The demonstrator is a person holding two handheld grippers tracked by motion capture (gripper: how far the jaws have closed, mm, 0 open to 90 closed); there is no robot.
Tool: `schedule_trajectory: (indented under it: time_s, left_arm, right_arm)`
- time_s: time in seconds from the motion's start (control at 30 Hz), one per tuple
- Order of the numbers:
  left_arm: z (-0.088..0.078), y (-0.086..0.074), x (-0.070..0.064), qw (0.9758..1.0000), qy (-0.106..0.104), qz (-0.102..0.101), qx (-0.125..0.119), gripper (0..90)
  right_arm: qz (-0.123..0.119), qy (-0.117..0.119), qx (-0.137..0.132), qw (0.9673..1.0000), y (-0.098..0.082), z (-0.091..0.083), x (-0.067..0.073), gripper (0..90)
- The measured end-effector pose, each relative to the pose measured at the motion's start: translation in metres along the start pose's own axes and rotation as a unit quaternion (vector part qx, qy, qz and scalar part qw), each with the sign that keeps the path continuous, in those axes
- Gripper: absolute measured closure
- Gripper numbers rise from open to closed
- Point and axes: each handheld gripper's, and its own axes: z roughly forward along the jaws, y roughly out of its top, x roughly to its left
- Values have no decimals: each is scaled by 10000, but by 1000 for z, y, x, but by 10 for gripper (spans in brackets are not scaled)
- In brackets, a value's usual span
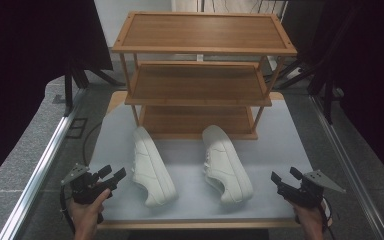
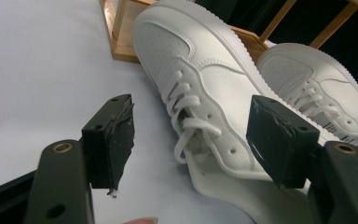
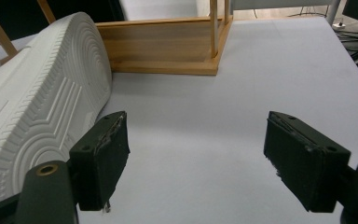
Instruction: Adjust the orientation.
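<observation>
Two white lace-up sneakers lie on their sides on the white tabletop (image 1: 285,135), toes toward a wooden rack. The left sneaker (image 1: 151,167) (image 2: 205,88) has its laces turned to my left gripper (image 1: 113,173) (image 2: 191,116). That gripper is open a little to the shoe's left and touches nothing. The right sneaker (image 1: 226,162) (image 2: 319,86) shows its ribbed sole (image 3: 42,107) to my right gripper (image 1: 285,175) (image 3: 196,135). This one is open too, out to the shoe's right near the table's front corner, with bare table between its jaws.
A three-shelf wooden rack (image 1: 200,85) (image 3: 168,51) stands at the back middle of the table, its shelves bare. Metal rails (image 1: 40,170) run along both sides, with dark curtains beyond. Open tabletop lies between the two sneakers and right of them.
</observation>
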Motion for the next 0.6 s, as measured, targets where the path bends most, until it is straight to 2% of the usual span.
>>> schedule_trajectory:
  time_s: [0.23,0.27,0.33,0.37,0.4,0.6]
  left_arm:
    - [-4,0,-1,10000,14,71,-24,342]
    - [-5,0,-2,10000,15,64,-29,345]
    - [-7,0,-3,10000,19,67,-41,348]
    - [-11,-1,-5,10000,21,47,-84,353]
    - [-14,-3,-6,9999,16,37,-97,355]
    - [-23,-12,-9,9998,126,65,-129,404]
  right_arm:
    - [110,-144,66,9998,-1,1,-5,239]
    - [213,-232,25,9995,-1,1,-6,241]
    - [251,-252,7,9994,-1,1,-7,243]
    - [377,-215,-63,9990,0,-1,-9,243]
    - [406,-201,-84,9989,0,-1,-9,244]
    - [406,-219,-50,9989,-2,1,-10,249]
